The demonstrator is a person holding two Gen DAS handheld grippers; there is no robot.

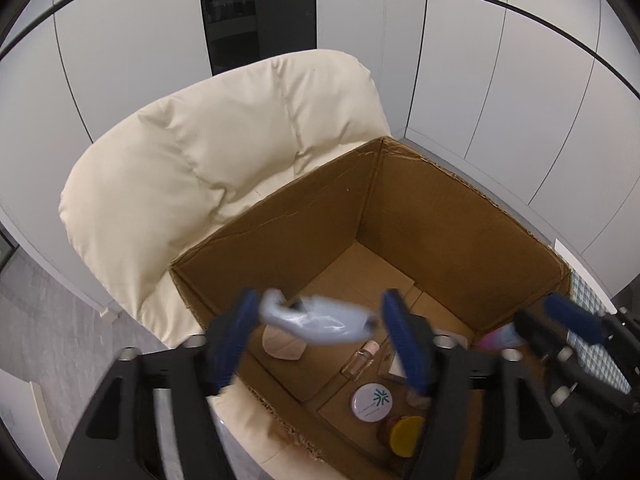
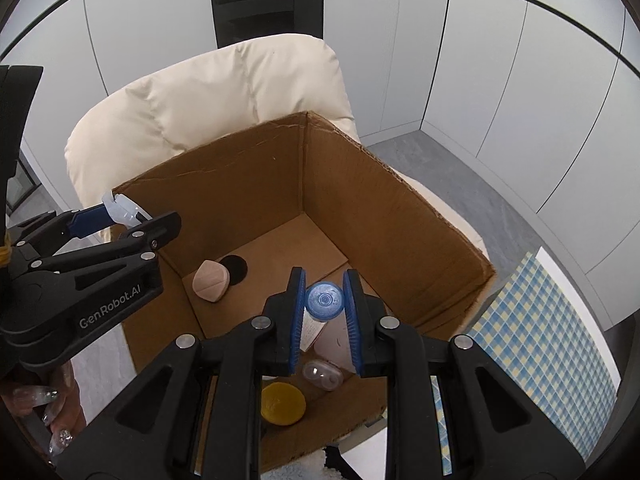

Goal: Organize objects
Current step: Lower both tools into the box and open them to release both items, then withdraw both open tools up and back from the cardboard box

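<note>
An open cardboard box (image 1: 460, 220) stands on a cream armchair (image 1: 200, 152). My left gripper (image 1: 320, 320) hangs over its near left corner, jaws wide. A pale blue plastic item (image 1: 320, 320), blurred, lies loose across the gap, with a sliver of space at each pad. From the right wrist, that gripper (image 2: 128, 216) shows at the box's (image 2: 360, 200) left rim. My right gripper (image 2: 325, 304) is over the box's near side. An upright bottle with a blue cap (image 2: 324, 299) sits between its pads, which flank the cap closely without visibly pressing.
On the box floor lie a beige faceted piece (image 2: 211, 280), a black disc (image 2: 235, 266), a yellow-lidded jar (image 2: 283, 404), a clear case (image 2: 323, 374), a white round tin (image 1: 371, 398) and a small clear bottle (image 1: 360, 360). A checked cloth (image 2: 552, 340) lies right. A person's hand (image 2: 40, 400) is at lower left.
</note>
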